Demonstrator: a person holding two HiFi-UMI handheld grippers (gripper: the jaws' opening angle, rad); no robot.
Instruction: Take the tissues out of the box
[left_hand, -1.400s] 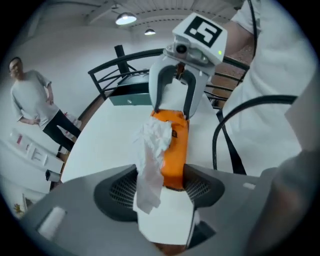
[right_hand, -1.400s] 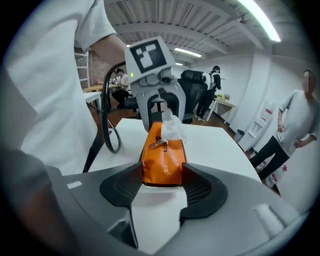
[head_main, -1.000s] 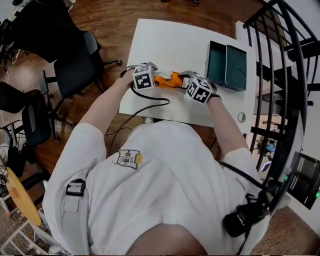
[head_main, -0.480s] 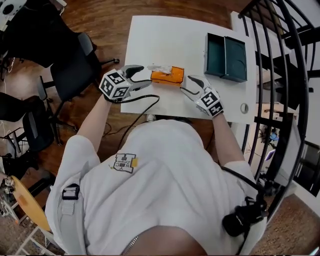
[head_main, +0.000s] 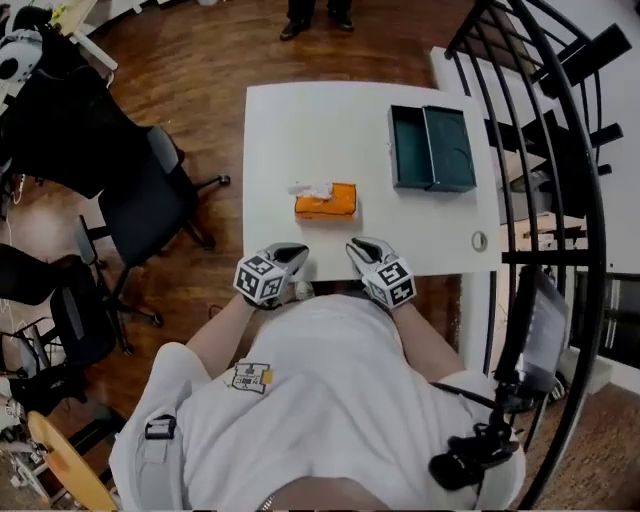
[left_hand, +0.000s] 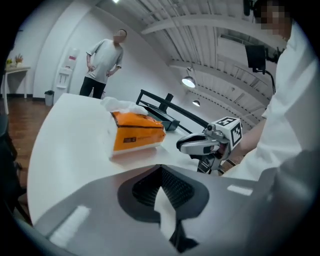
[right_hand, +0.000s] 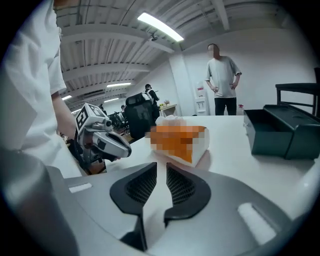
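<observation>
The left gripper (head_main: 288, 258) hovers at the near edge of the surface (head_main: 300, 130), jaws pressed together on nothing; the orange tissue box (head_main: 326, 201) lies well apart at its 1 o'clock, long axis running 9 to 3, a white tissue (head_main: 312, 188) poking out at its 11 o'clock corner; the right gripper (head_main: 362, 250), jaws closing with nothing between them, has the box at 11 o'clock; the left looks nearer the tissue.
</observation>
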